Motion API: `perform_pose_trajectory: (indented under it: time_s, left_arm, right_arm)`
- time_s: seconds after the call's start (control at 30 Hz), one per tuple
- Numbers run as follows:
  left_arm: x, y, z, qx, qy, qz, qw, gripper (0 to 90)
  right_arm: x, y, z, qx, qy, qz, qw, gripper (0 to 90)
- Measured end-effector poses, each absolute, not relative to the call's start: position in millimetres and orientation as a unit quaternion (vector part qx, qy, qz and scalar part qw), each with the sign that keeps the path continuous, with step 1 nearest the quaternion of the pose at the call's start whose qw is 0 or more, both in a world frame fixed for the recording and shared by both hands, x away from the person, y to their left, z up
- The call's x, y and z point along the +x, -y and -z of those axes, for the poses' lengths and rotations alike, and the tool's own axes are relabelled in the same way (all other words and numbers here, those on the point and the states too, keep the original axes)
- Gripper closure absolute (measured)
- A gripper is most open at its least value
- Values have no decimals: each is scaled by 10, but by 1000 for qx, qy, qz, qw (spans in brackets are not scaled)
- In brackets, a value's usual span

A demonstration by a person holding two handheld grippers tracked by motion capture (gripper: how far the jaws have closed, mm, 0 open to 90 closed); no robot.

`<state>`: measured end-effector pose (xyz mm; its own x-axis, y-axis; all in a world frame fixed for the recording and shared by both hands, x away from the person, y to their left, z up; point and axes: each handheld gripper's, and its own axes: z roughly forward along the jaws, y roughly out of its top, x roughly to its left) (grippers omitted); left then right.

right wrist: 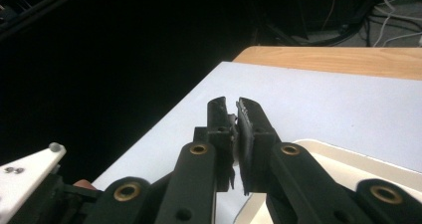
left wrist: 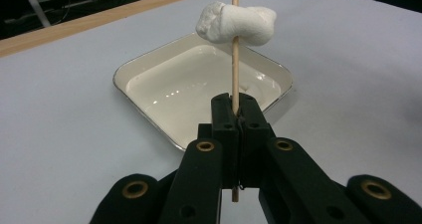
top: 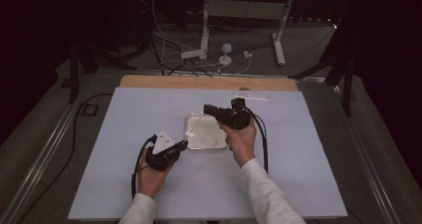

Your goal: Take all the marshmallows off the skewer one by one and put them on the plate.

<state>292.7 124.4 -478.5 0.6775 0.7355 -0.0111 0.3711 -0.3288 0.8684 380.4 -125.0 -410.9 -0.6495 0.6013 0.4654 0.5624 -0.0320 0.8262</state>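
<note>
- Table (top: 124, 184): I see a pale blue-grey sheet over the top, with a wooden strip (top: 209, 82) bare along the far edge.
- Tray (top: 211, 140): white, square with rounded corners, a thin metallic rim; it sits flat near the middle of the sheet, between my two grippers. In the left gripper view (left wrist: 149, 92) its glossy inside reflects light.
- Left gripper (left wrist: 234, 107): I have its jaws pinched tight on a thin wooden skewer (left wrist: 233, 69), which stands upright between them and passes out of the top of that view. In the high view the gripper (top: 184, 144) sits just left of the tray, the skewer (top: 195, 124) slanting up over the tray's left part.
- Marshmallow (left wrist: 236, 20): white, soft-looking, speared crosswise on the skewer, well above the jaws and over the tray. In the high view it is a small white lump (top: 189, 134) low on the stick.
- Right gripper (right wrist: 234, 109): raised above the tray's far right corner (top: 206, 108), pointing left. Its jaws are nearly together with a narrow slit between; nothing is held in them.
- White strip (top: 251, 98): lies flat near the far edge of the sheet; I cannot tell what it is.
- Floor beyond: cables (top: 169, 55) and a white stand (top: 204, 30).
</note>
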Motion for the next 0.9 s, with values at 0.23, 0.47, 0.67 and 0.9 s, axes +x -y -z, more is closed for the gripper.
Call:
perform_pose_trajectory:
  time_s: [0.23, 0.47, 0.67, 0.9]
  left_arm:
    - [2925, -1239, 4789, 794, -348, -196, 459, 900]
    - [2928, -1251, 4794, 795, -348, -192, 458, 900]
    - [2923, -1252, 4809, 801, -351, -197, 442, 900]
    - [2964, -1489, 4814, 764, -391, -170, 484, 900]
  right_arm:
    - [3816, 1265, 4126, 424, -700, -573, 31, 870]
    - [3825, 1277, 4148, 433, -701, -565, 41, 876]
    - [3843, 1306, 4165, 442, -701, -557, 52, 881]
    - [3952, 1916, 3960, 485, -653, -577, 80, 872]
